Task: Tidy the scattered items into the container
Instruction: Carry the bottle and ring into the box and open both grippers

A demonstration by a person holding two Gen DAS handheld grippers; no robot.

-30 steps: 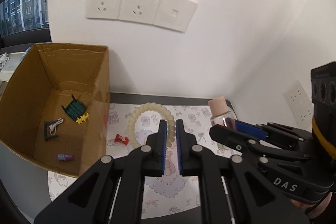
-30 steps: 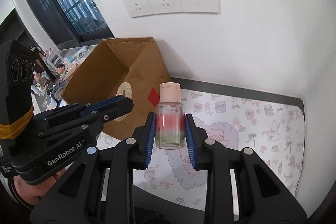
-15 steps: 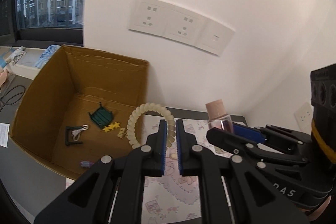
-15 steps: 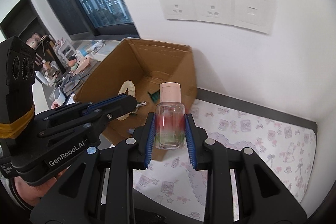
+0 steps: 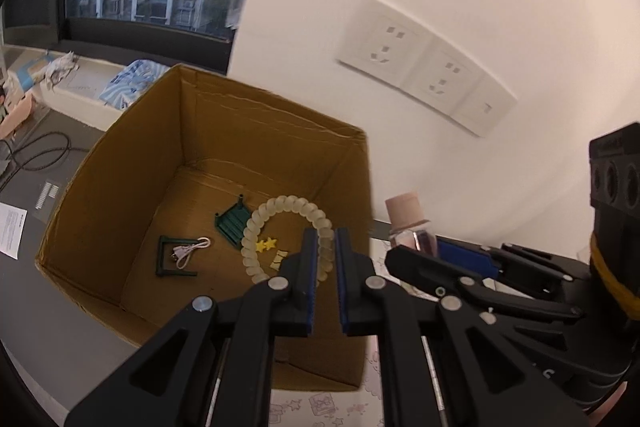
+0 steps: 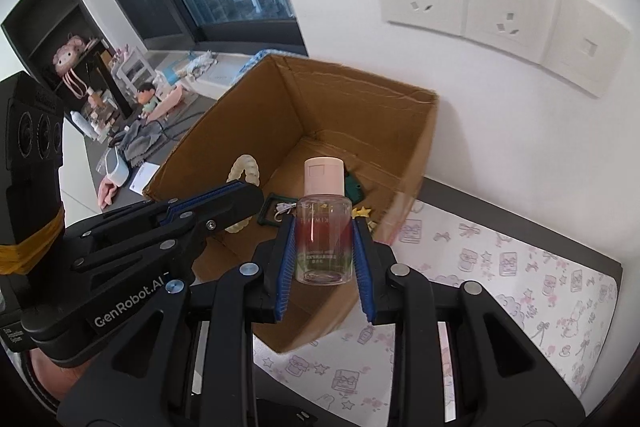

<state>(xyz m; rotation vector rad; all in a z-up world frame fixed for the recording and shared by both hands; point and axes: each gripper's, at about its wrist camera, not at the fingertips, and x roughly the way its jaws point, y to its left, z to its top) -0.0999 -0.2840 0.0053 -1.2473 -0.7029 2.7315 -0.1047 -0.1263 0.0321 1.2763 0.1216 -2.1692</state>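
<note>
Holding both tools over the cardboard box (image 5: pixel 120 171), we see the left tool (image 5: pixel 325 251) pinched narrowly on a cream beaded ring (image 5: pixel 280 211), which hangs above the box's open top. Our right tool (image 6: pixel 323 251) is clamped around a small clear bottle (image 6: pixel 324 247) with a pink cap, upright between its blue pads (image 6: pixel 362 267), just beside the box's near right corner. Inside the box lie a green rack (image 5: pixel 232 223), a dark green frame (image 5: pixel 166 259), a white cable (image 5: pixel 190 251) and two yellow stars (image 5: pixel 267 244). A patterned mat (image 6: pixel 520 267) covers the bench right of the box.
</note>
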